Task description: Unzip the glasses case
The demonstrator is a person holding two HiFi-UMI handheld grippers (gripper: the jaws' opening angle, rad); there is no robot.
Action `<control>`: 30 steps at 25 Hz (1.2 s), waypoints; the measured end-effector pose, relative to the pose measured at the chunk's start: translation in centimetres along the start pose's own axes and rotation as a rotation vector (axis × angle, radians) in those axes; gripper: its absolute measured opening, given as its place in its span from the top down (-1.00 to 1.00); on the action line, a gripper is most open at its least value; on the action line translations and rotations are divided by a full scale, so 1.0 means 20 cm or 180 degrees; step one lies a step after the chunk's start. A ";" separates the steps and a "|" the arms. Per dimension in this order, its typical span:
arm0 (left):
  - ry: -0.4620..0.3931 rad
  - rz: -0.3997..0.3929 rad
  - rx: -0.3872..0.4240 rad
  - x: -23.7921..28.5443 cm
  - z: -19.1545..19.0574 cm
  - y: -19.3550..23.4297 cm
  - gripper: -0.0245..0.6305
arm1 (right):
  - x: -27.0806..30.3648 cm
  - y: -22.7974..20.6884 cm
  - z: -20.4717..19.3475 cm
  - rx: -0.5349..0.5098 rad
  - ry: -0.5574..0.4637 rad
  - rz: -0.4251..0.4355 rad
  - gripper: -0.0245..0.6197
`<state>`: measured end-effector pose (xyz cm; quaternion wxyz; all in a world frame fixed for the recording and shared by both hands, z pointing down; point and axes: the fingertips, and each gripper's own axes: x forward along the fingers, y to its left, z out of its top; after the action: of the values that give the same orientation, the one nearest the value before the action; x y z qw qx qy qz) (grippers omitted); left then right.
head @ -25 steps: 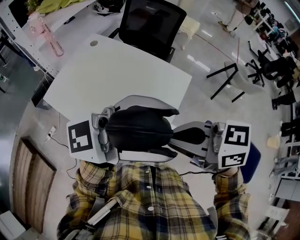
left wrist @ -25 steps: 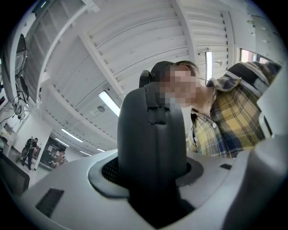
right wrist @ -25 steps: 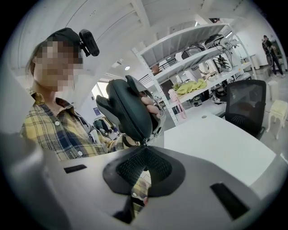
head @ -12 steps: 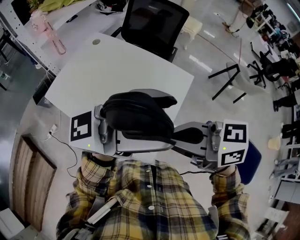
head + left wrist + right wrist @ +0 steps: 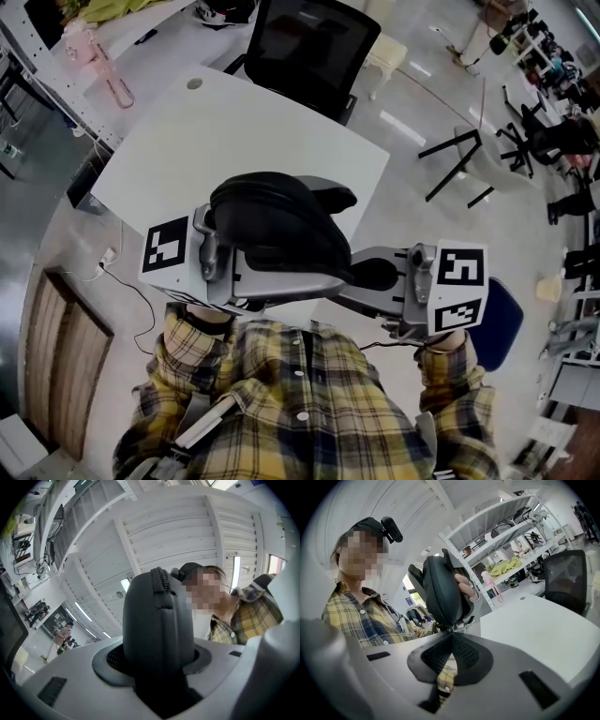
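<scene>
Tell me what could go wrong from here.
1. The right gripper seems to pinch only the small zipper pull at its very tips, so it may slip off once pulled.
2. The left gripper holds the glasses case in the air, off the table. A hard tug could twist the case loose or drop it.

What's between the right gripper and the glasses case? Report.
Nothing: in its own view the right gripper shuts against the glasses case, apparently on the zipper pull.
</scene>
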<state>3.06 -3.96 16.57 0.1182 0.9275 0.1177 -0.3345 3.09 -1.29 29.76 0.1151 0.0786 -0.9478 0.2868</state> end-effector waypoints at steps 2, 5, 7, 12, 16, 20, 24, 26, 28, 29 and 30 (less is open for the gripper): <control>-0.0028 -0.0006 -0.0037 0.00 0.00 0.00 0.15 | 0.00 0.00 0.00 0.0016 -0.0016 0.0021 0.93; -0.0048 -0.0020 -0.0052 0.00 0.01 0.00 0.15 | 0.02 0.01 0.00 0.0032 -0.0050 0.0056 0.93; -0.0030 -0.0026 -0.0048 0.00 0.01 0.00 0.15 | 0.03 0.01 0.00 0.0045 -0.0069 0.0065 0.93; 0.0011 -0.0034 -0.0050 0.01 0.00 0.00 0.15 | 0.03 0.00 0.00 0.0066 -0.0097 0.0082 0.93; 0.0050 -0.0024 -0.0045 0.00 -0.02 0.01 0.15 | 0.04 -0.01 -0.01 0.0074 -0.0117 0.0059 0.93; 0.0142 0.0025 0.0020 0.00 -0.03 0.01 0.15 | 0.03 -0.03 -0.01 -0.0013 -0.0145 -0.0081 0.93; 0.0245 0.0065 0.0051 0.00 -0.05 0.02 0.15 | 0.02 -0.04 -0.01 -0.0122 -0.0170 -0.0234 0.93; 0.0275 0.0087 0.0066 0.00 -0.05 0.02 0.15 | 0.01 -0.04 -0.01 -0.0178 -0.0174 -0.0292 0.93; 0.0311 0.0112 0.0092 -0.01 -0.05 0.03 0.15 | 0.00 -0.05 -0.02 -0.0210 -0.0177 -0.0338 0.93; 0.0331 0.0127 0.0108 -0.01 -0.05 0.03 0.15 | -0.01 -0.05 -0.02 -0.0217 -0.0184 -0.0359 0.93; 0.0352 0.0141 0.0123 -0.01 -0.05 0.04 0.15 | -0.02 -0.05 -0.02 -0.0223 -0.0197 -0.0384 0.92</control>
<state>3.75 -4.38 17.66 0.1010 0.9490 0.0971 -0.2823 3.74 -1.93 30.57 0.1055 0.1402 -0.9539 0.2434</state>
